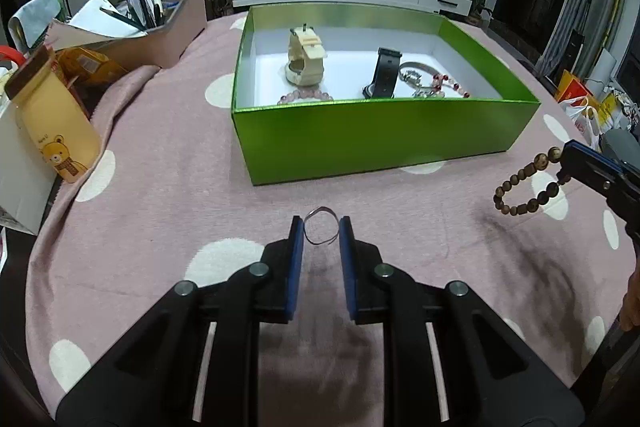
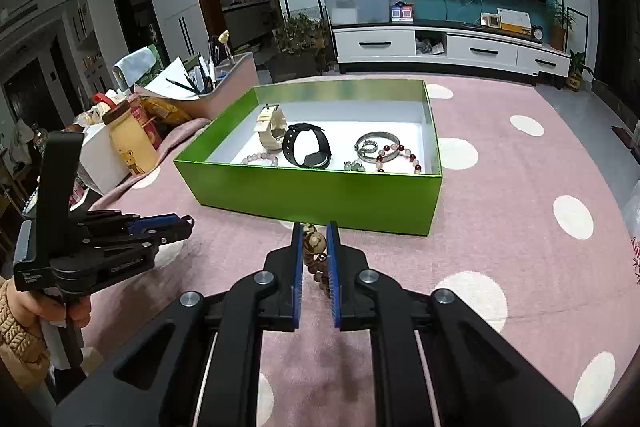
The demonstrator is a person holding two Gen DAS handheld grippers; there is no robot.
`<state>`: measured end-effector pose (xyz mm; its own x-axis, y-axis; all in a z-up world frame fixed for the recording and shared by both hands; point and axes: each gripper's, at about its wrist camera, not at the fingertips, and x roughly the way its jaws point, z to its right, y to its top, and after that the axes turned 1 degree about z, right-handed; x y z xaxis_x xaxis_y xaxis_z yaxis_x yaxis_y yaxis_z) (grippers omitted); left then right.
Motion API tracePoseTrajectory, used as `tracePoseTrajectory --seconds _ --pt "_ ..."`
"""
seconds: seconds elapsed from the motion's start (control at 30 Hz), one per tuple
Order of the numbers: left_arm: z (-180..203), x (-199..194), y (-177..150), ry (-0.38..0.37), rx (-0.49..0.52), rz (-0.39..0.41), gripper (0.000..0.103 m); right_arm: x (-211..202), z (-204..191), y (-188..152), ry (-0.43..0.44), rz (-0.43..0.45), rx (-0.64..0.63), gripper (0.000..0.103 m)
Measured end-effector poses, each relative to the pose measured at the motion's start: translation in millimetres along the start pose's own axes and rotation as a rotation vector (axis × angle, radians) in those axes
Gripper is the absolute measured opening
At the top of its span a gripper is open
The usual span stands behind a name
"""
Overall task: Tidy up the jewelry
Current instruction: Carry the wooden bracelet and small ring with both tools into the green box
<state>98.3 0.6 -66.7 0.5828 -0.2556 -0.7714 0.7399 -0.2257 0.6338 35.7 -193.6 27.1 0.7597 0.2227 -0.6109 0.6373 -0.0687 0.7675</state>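
With a thin wire ring (image 1: 319, 227) pinched in the left gripper (image 1: 320, 233) and a wooden bead bracelet (image 2: 314, 247) clamped in the right gripper (image 2: 314, 239), both pickups look done; next comes lifting each over the near wall of the green box (image 1: 372, 135), where bare floor remains between the watches.

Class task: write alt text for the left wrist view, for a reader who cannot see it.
The left gripper pinches a thin wire ring above a pink polka-dot tablecloth, facing an open green box that holds watches and bead bracelets. At right, the right gripper holds a brown wooden bead bracelet.
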Motion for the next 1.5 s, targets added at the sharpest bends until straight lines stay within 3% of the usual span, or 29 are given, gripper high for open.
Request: tracePoseTrajectory --seconds 0.73,1.5 --pt "20 -50 29 -0.016 0.024 0.100 0.018 -40 5 19 -0.003 0.109 -0.001 0.011" --pt "26 -62 71 -0.017 0.020 0.172 0.018 -48 7 53 -0.015 0.188 -0.024 0.011"
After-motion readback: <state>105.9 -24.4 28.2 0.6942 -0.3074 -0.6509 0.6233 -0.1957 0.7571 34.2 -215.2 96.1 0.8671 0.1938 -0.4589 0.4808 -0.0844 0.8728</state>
